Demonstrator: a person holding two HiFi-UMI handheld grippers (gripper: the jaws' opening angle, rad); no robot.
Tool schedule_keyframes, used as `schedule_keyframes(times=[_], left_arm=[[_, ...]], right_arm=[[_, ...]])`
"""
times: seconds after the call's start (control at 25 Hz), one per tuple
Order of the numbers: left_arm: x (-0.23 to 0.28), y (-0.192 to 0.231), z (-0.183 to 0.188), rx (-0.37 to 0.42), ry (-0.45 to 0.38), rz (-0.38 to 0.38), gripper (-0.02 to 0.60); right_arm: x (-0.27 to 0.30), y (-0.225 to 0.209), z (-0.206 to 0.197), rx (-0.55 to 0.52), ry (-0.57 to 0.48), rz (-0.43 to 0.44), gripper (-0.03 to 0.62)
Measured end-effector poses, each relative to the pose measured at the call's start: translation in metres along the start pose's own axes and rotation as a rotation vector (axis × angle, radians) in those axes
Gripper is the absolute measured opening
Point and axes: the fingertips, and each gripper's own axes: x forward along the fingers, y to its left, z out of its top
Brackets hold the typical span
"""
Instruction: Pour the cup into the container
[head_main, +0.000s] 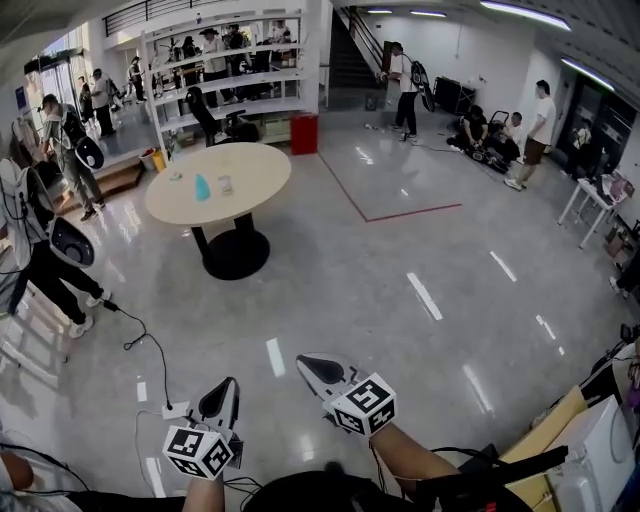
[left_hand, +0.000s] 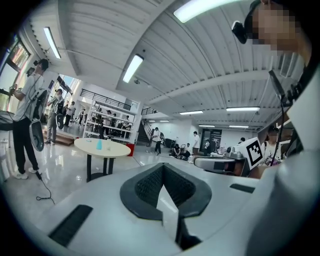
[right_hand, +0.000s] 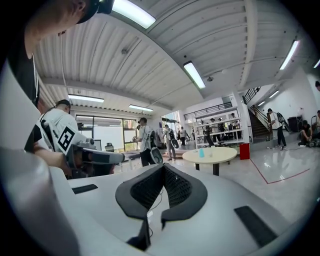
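I look steeply down on a glossy grey floor (head_main: 400, 290) in a large open hall, with both my grippers held low at the bottom of the head view. The left gripper (head_main: 226, 386) has its jaws closed tip to tip, with nothing between them. The right gripper (head_main: 306, 363), just beside it, is also fully closed and empty. Each carries its cube of square markers. Well ahead and to the left stands a round pale table (head_main: 255, 170) on a black pedestal, far from both grippers. The blue cup (head_main: 201, 187) stands upright near the table's middle. A small clear container (head_main: 225, 184) sits just to its right, too small for me to make out further. Behind the table are white shelving (head_main: 230, 80) and a red bin (head_main: 303, 133). Several people (head_main: 405, 85) stand or sit around the edges of the hall. A black cable (head_main: 150, 350) trails across the floor to my left.
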Motion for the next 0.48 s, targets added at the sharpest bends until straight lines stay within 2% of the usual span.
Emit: schedule_keyframes(times=[0.2, 0.48], left_arm=[[-0.009, 0.0, 0.007, 0.002, -0.003, -0.004, -0.002], [-0.015, 0.016, -0.008, -0.019, -0.005, 0.014, -0.002]], right_arm=[[0.0, 0.012, 0.005, -0.013, -0.002, 0.001, 0.006], [0.007, 0.018, -0.007, -0.026, 0.005, -0.005, 0.006]])
